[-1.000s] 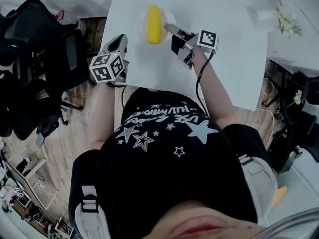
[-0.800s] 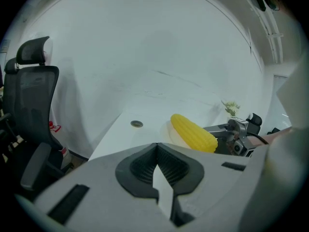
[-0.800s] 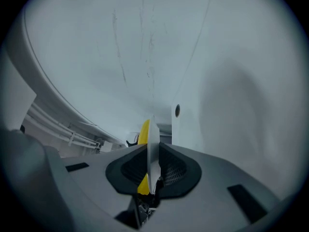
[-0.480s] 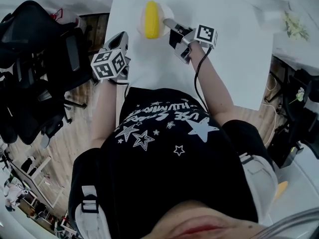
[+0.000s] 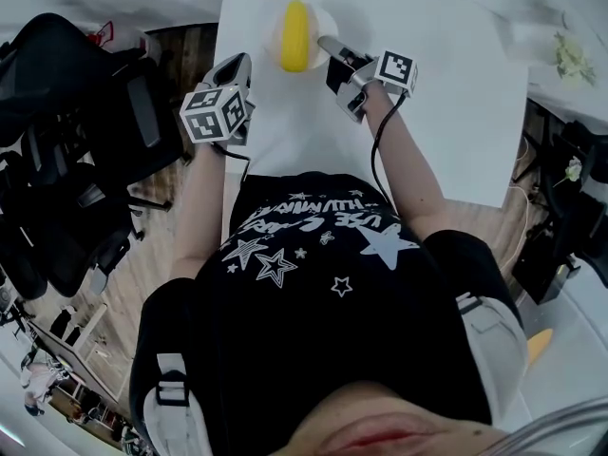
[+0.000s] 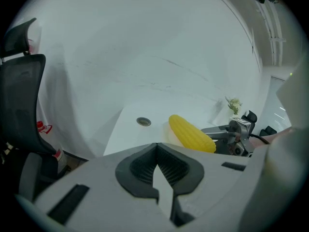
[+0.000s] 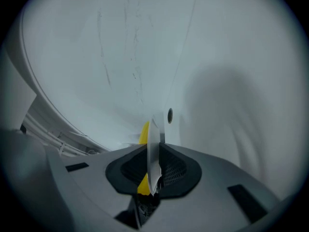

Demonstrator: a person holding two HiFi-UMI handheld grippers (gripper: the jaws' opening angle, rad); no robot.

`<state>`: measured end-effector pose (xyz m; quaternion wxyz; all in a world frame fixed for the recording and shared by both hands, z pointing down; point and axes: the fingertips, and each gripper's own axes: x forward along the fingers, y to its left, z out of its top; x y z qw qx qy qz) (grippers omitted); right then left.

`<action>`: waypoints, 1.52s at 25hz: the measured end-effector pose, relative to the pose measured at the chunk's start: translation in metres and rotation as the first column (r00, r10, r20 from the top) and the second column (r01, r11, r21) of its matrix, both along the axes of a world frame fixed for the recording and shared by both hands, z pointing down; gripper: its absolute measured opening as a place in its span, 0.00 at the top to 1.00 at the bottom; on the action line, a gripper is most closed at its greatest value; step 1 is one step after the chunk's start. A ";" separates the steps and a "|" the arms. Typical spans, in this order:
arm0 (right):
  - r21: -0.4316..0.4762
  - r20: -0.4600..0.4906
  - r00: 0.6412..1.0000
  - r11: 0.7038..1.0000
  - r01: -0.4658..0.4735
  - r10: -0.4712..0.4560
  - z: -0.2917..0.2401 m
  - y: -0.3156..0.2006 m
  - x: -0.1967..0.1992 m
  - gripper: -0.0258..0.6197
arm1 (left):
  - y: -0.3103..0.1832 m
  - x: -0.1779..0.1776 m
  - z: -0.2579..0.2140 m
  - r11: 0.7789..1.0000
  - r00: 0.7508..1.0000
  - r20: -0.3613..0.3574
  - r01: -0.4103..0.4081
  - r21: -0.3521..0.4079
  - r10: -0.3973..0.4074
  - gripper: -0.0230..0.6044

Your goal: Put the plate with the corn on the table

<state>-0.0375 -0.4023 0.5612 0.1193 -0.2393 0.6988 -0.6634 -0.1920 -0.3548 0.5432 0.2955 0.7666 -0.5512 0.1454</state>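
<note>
Round plate [image 5: 319, 17] of corn [image 5: 295, 34] shifted farther; right hand-held gripper [image 5: 325, 43] pinches its rim, left hand-held gripper [image 5: 237, 63] clenched empty.

Corn [image 5: 295, 34] lies on the plate [image 5: 324, 23], toward 11 o'clock on the white table [image 5: 437, 103]. Right gripper [image 5: 330, 45] grips its rim at 4 o'clock. Left gripper [image 5: 236, 65] hangs apart at 8 o'clock.

Shirt [image 5: 313, 288] print: "USE", rest unreadable.
</note>
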 end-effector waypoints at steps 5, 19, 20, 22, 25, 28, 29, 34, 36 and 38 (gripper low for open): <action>-0.007 -0.006 1.000 1.000 -0.021 0.021 0.011 -0.012 -0.014 0.89 | -0.016 -0.012 0.010 1.000 1.000 -0.014 -0.009 -0.012 0.009 0.95; -0.053 -0.029 0.995 0.994 -0.097 0.095 0.036 -0.030 -0.024 0.89 | -0.046 -0.016 0.030 0.996 0.997 -0.029 -0.078 -0.042 0.077 0.95; -0.058 -0.033 0.995 0.993 -0.099 0.098 0.038 -0.030 -0.024 0.89 | -0.047 -0.016 0.031 0.996 0.996 -0.030 -0.082 -0.046 0.080 0.95; -0.066 -0.042 0.994 0.993 -0.102 0.099 0.042 -0.033 -0.025 0.89 | -0.049 -0.016 0.034 0.995 0.996 -0.034 -0.086 -0.052 0.085 0.95; -0.068 -0.057 0.994 0.992 -0.102 0.099 0.044 -0.036 -0.024 0.89 | -0.052 -0.013 0.038 0.994 0.995 -0.040 -0.093 -0.056 0.091 0.95; -0.071 -0.066 0.992 0.992 -0.108 0.103 0.046 -0.038 -0.023 0.89 | -0.056 -0.009 0.038 0.994 0.994 -0.043 -0.101 -0.053 0.098 0.95; -0.075 -0.068 0.992 0.991 -0.111 0.106 0.046 -0.039 -0.023 0.89 | -0.057 -0.008 0.038 0.993 0.994 -0.043 -0.103 -0.053 0.100 0.95; -0.110 -0.093 0.988 0.985 -0.131 0.121 0.052 -0.041 -0.021 0.89 | -0.056 -0.004 0.042 0.992 0.993 -0.052 -0.107 -0.062 0.104 0.95; -0.123 -0.115 0.986 0.983 -0.134 0.120 0.053 -0.041 -0.020 0.90 | -0.055 -0.003 0.044 0.992 0.993 -0.053 -0.105 -0.066 0.101 0.95; -0.127 -0.153 0.982 0.983 -0.133 0.113 0.054 -0.042 -0.019 0.91 | -0.055 -0.002 0.044 0.992 0.994 -0.050 -0.105 -0.066 0.101 0.95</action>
